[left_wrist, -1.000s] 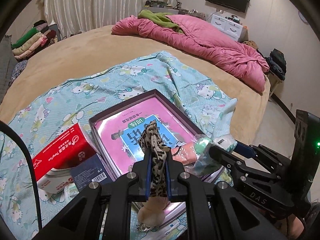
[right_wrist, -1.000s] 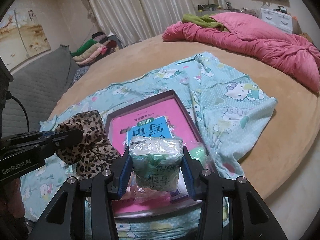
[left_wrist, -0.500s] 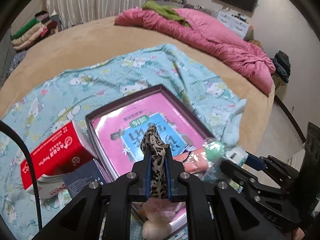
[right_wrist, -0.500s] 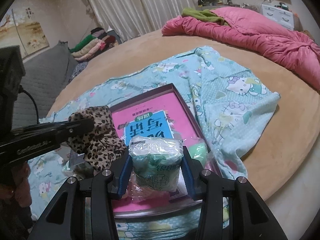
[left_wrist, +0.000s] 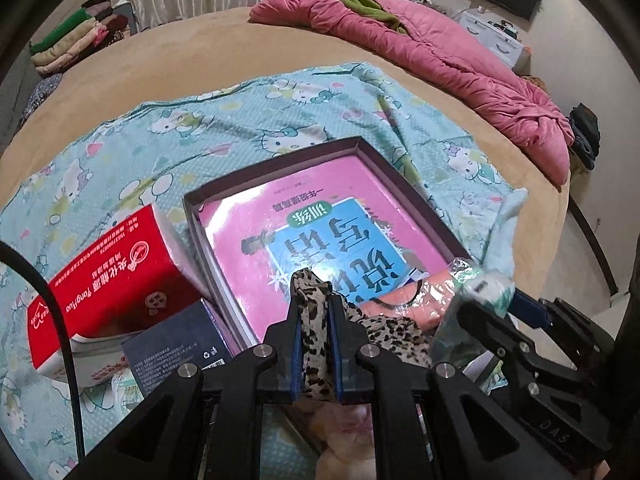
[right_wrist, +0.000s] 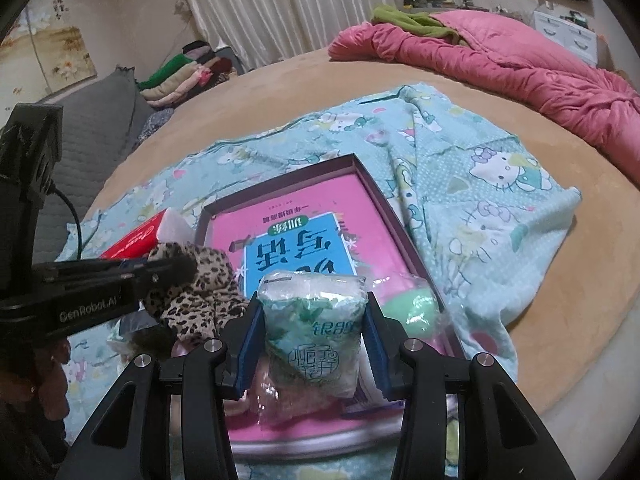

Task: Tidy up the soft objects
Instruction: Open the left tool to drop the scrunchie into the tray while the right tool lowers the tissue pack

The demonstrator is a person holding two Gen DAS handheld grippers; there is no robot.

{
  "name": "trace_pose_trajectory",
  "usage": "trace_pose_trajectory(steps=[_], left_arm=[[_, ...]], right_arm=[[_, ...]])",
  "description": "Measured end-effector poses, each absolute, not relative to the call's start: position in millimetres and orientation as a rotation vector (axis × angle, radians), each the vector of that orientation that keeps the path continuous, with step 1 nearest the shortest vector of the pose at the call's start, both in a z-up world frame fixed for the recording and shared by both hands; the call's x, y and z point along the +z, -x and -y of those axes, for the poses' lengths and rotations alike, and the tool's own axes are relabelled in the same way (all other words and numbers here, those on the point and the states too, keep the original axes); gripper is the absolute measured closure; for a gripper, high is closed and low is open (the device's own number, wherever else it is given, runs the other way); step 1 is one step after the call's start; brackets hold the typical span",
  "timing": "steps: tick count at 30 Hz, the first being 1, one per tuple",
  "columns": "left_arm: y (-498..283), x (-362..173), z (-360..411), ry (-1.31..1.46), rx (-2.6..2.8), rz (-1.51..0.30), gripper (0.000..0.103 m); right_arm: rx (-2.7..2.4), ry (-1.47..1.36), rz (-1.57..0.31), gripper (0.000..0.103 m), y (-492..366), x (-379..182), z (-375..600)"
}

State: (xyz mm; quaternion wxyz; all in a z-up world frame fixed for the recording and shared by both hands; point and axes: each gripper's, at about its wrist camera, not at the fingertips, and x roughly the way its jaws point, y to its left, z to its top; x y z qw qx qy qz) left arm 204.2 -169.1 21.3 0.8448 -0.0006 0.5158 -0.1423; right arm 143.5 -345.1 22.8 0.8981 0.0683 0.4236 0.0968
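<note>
1. The left gripper, low centre of its frame, is clamped tight on a leopard-print cloth.
2. The right gripper grips a plastic tissue pack (green print), bottom centre.
3. Both hang over the near end of a shallow box lined in pink, lying on a cartoon-print sheet.
</note>
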Motion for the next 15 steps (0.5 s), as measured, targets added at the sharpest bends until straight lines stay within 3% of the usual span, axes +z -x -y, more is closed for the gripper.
trace_pose_trajectory(steps=[15], left_arm=[[-199.1,11.3,161.2,0.006,-0.292,-1.109,0.091]], right_arm=[[0.153,-0.110,-0.931,0.054,-159.0,-2.4,338.7]])
